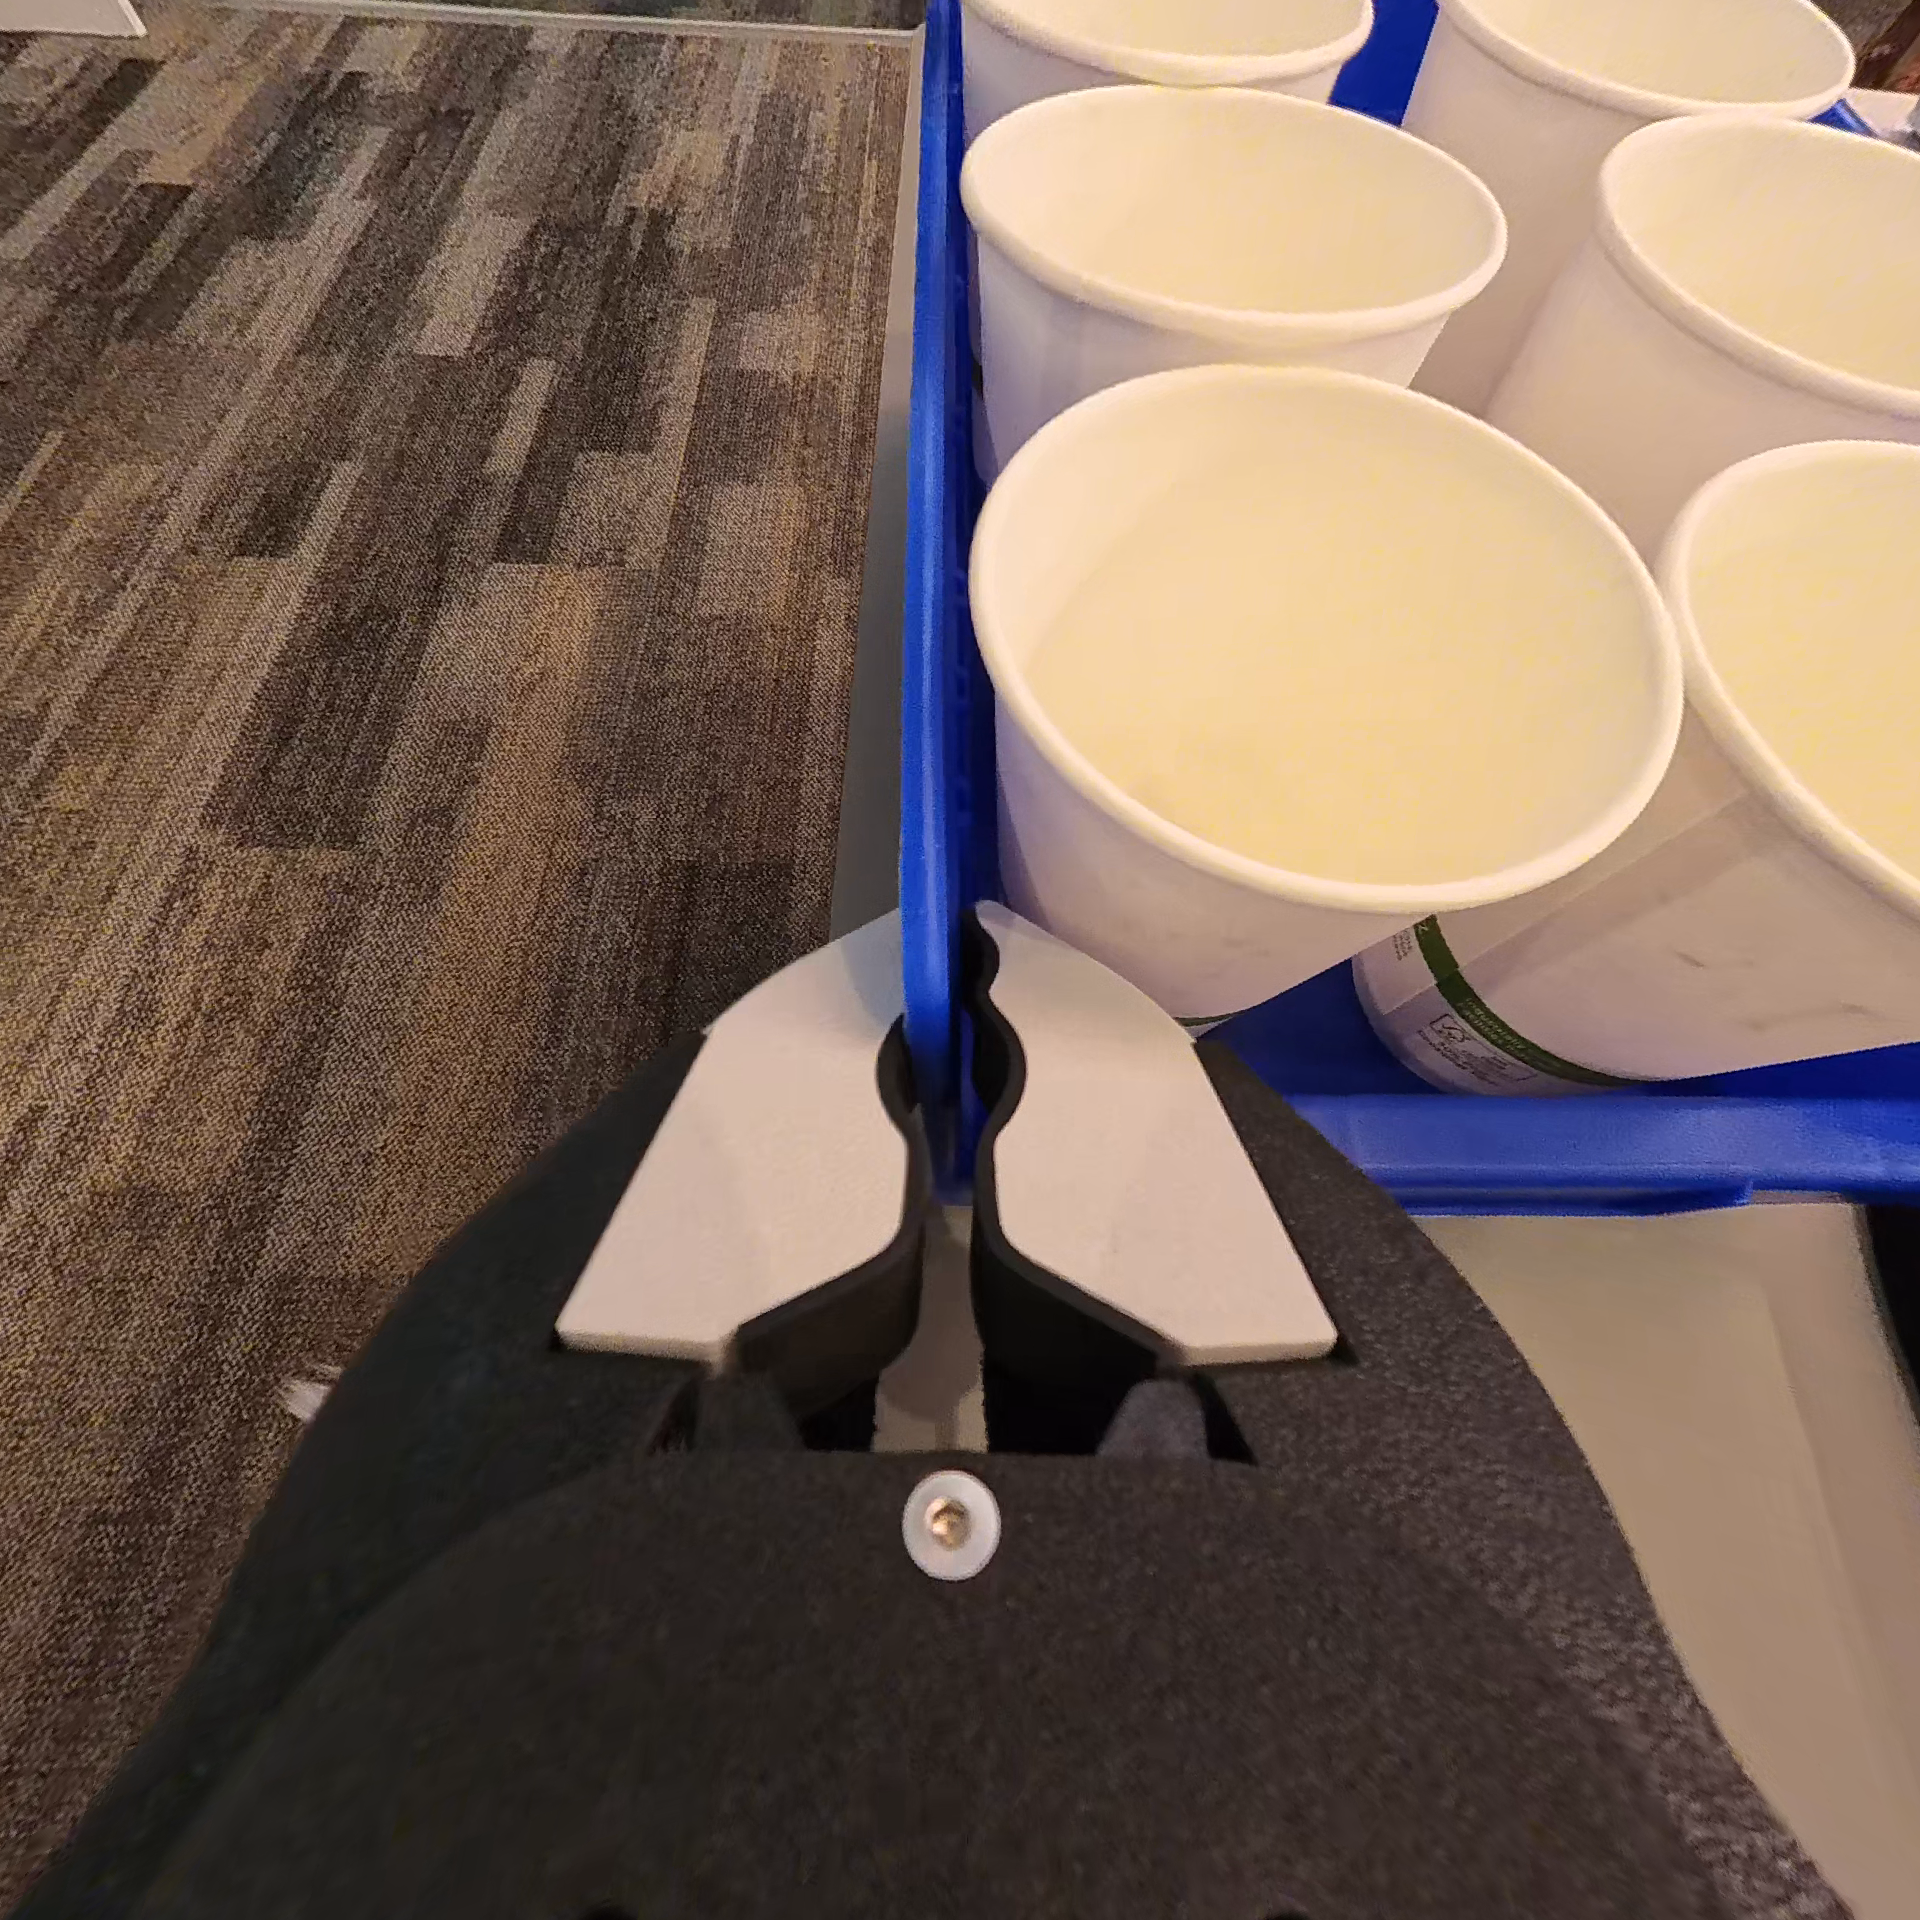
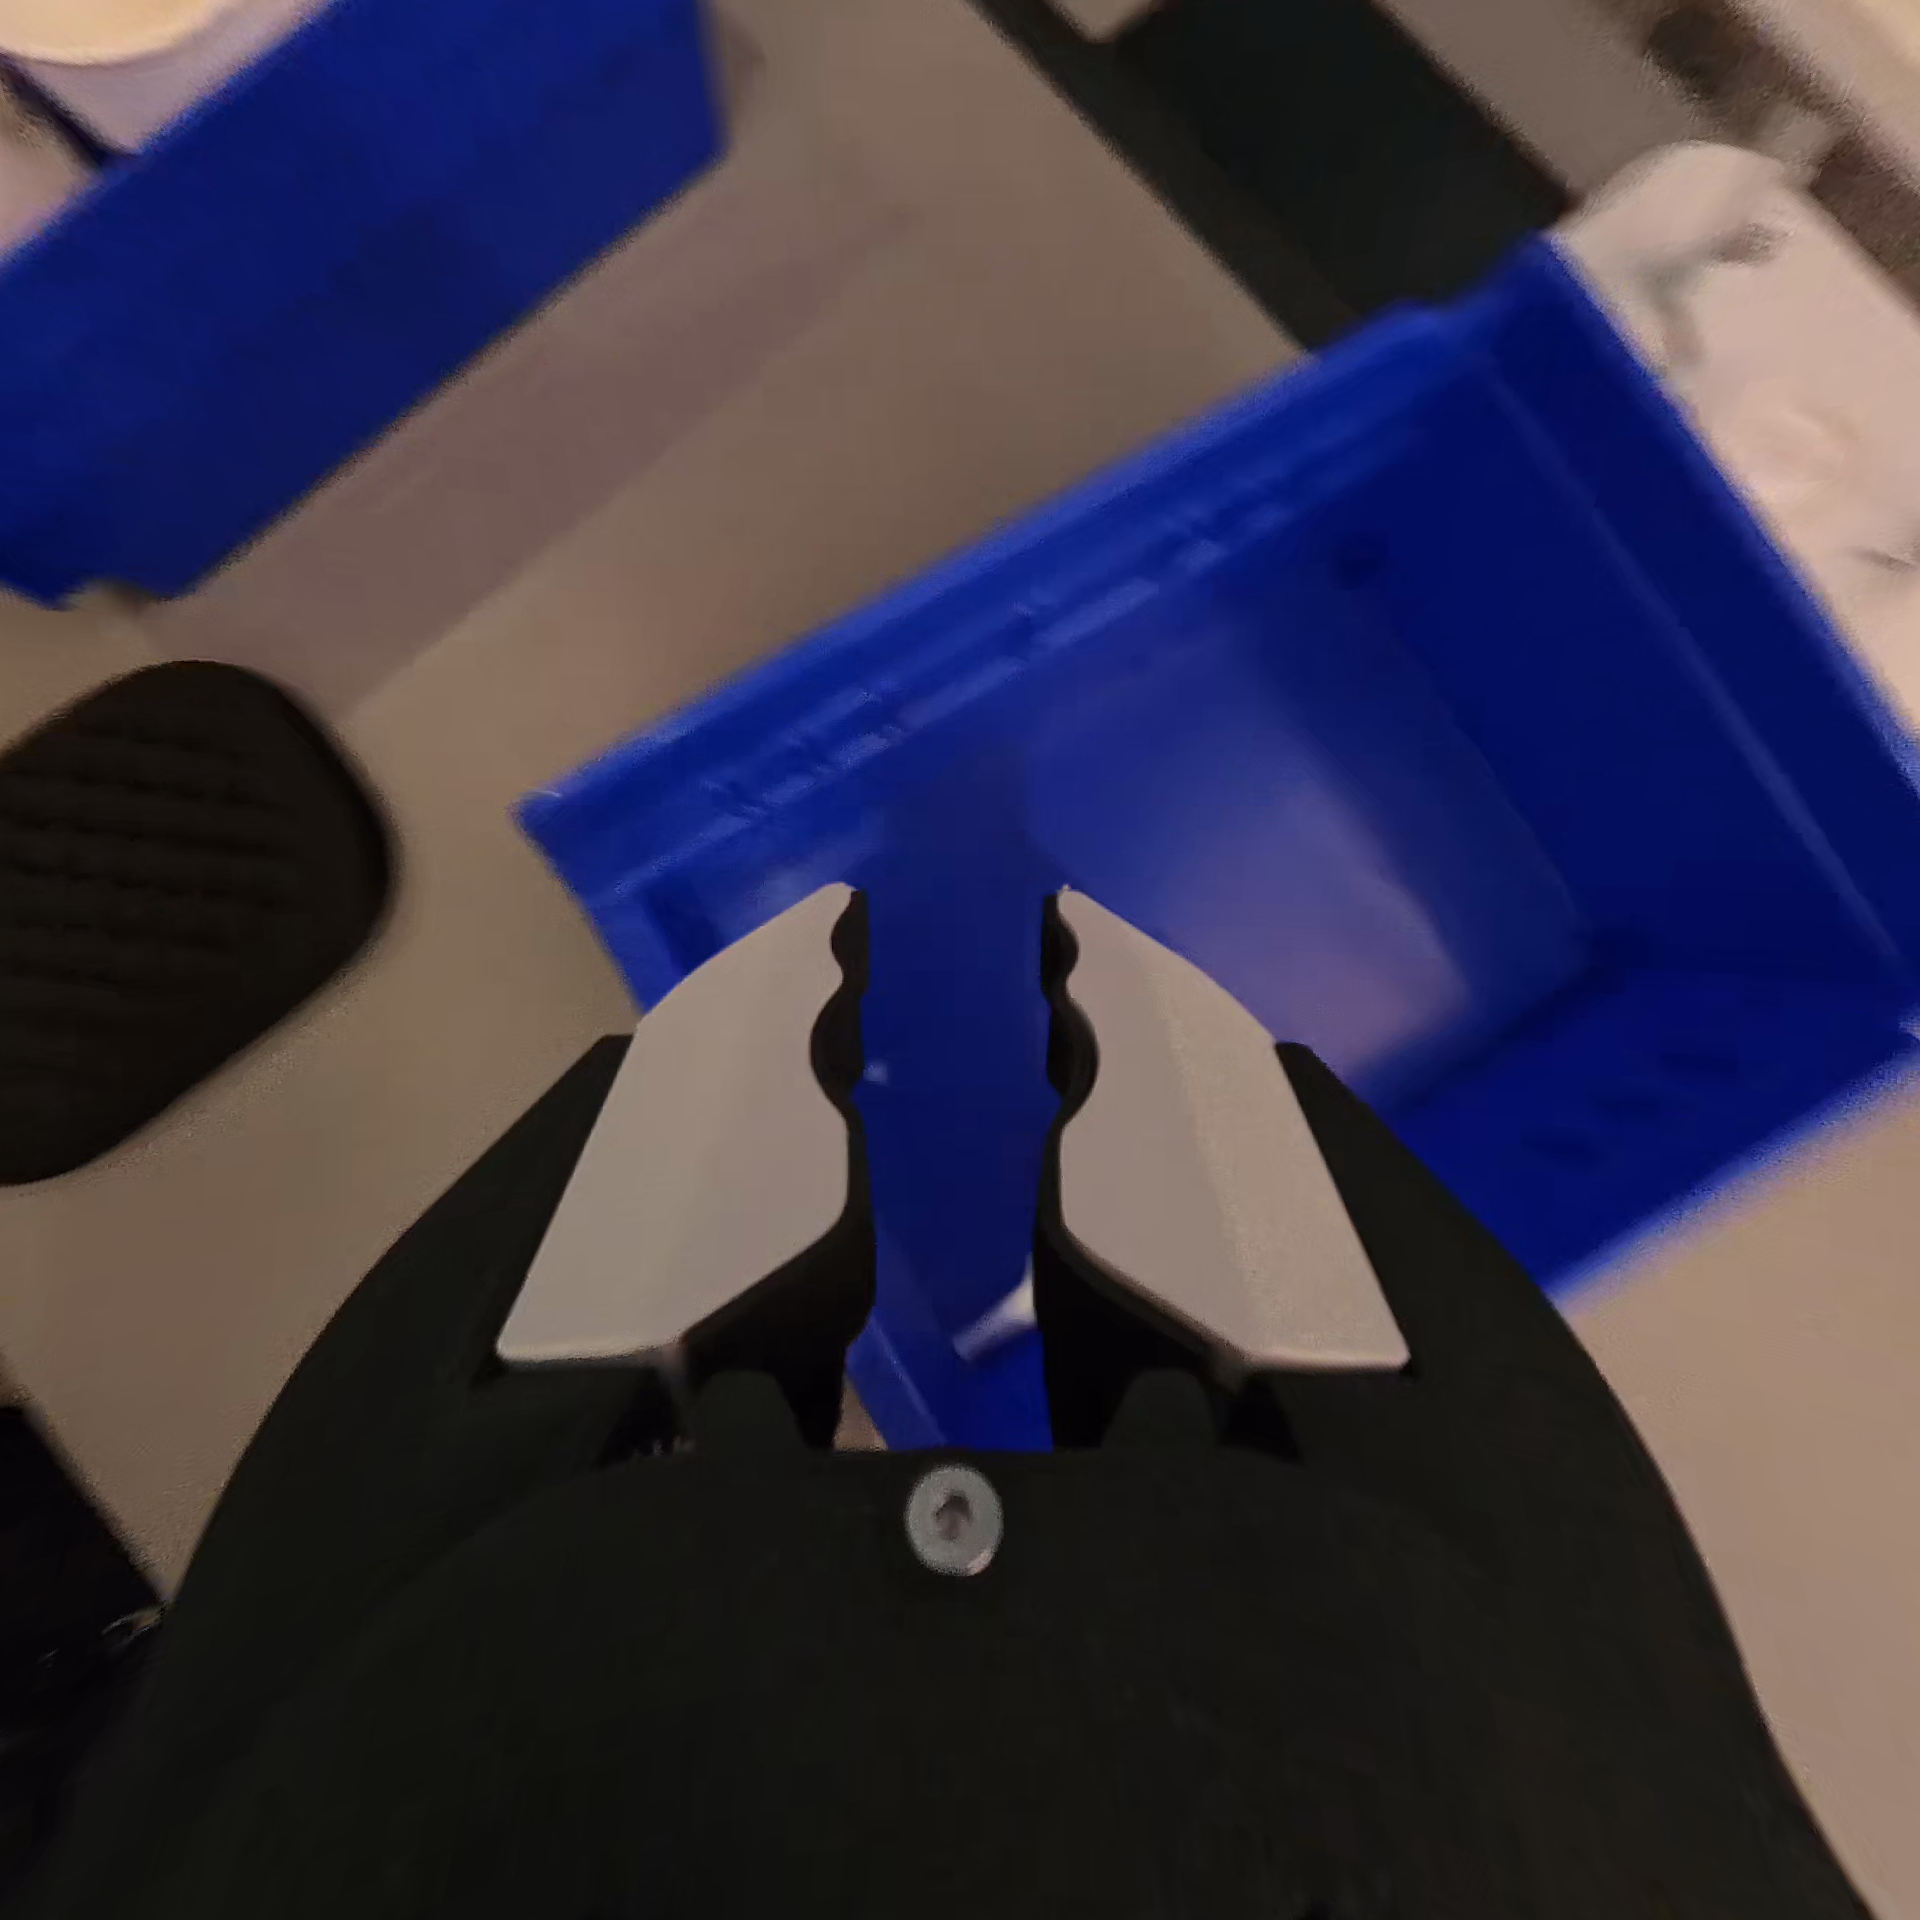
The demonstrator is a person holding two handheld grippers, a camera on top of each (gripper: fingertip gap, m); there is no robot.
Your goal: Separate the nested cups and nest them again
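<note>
Left gripper [image 1: 940, 997] clamps the wall of the blue bin [image 1: 925, 623], cups [image 1: 1320, 665] upper right inside it; right gripper [image 2: 951, 935] parted over an empty bin [image 2: 1299, 831]; risk: tugging the wall tips leaning cups.

Your left wrist view is sharp and evenly lit — warm indoor light falls from above, tinting the insides of the white paper cups [image 1: 1320, 665] cream. No hard glare appears; soft shadows sit between the cups and under their rims. Wide-angle distortion bends the blue bin [image 1: 935, 623] wall and stretches the carpet [image 1: 416, 623] toward the edges. Your right wrist view is dimmer and heavily motion-blurred — the empty blue bin [image 2: 1299, 727], the second bin [image 2: 364, 291] at upper left and the surface [image 2: 935, 343] are all smeared, while the right gripper [image 2: 951, 914] stays fairly crisp. A faint pale sheen shows on the empty bin's floor.
</note>
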